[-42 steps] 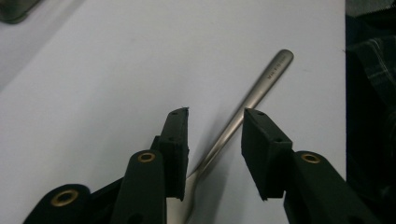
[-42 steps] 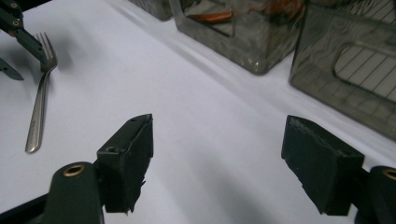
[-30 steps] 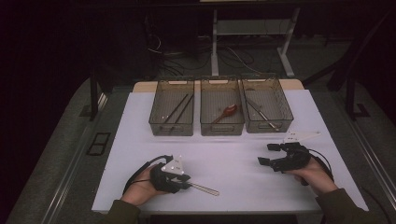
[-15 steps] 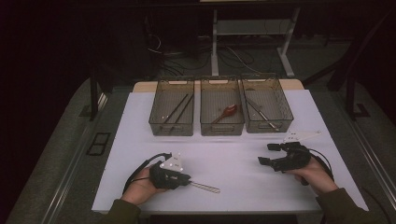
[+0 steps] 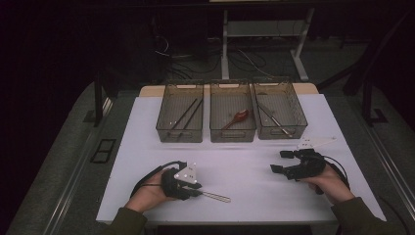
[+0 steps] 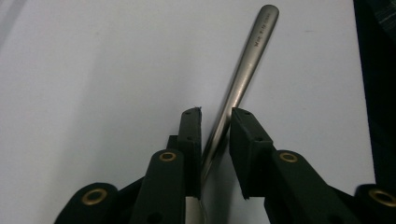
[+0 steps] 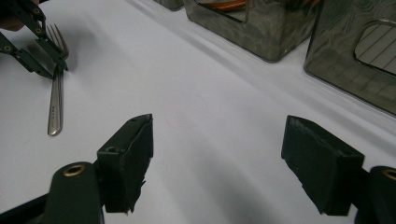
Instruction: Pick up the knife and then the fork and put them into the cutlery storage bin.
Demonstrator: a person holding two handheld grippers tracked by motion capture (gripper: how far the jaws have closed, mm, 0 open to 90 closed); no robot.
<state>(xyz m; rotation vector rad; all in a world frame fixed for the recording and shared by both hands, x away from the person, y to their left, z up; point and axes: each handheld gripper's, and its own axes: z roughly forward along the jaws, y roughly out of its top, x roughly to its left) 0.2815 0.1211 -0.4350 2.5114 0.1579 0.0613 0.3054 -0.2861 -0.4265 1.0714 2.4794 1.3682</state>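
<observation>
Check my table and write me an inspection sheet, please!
Surface: white tabletop, bare in the middle.
Job's things: silver metal fork lying flat; three smoky see-through plastic bins holding dark chopsticks, a red spoon, metal cutlery.
Clutter: nothing seen.
Grippers: left gripper fingers straddle the fork and have just been opening, grip unclear; right gripper open, empty.
Cables: black cable loops off each gripper; floor cables beyond.
Surroundings: dark room, white desk frame behind.

Small stamped lettering on the fork handle [image 6: 243, 74], too fine to read
</observation>
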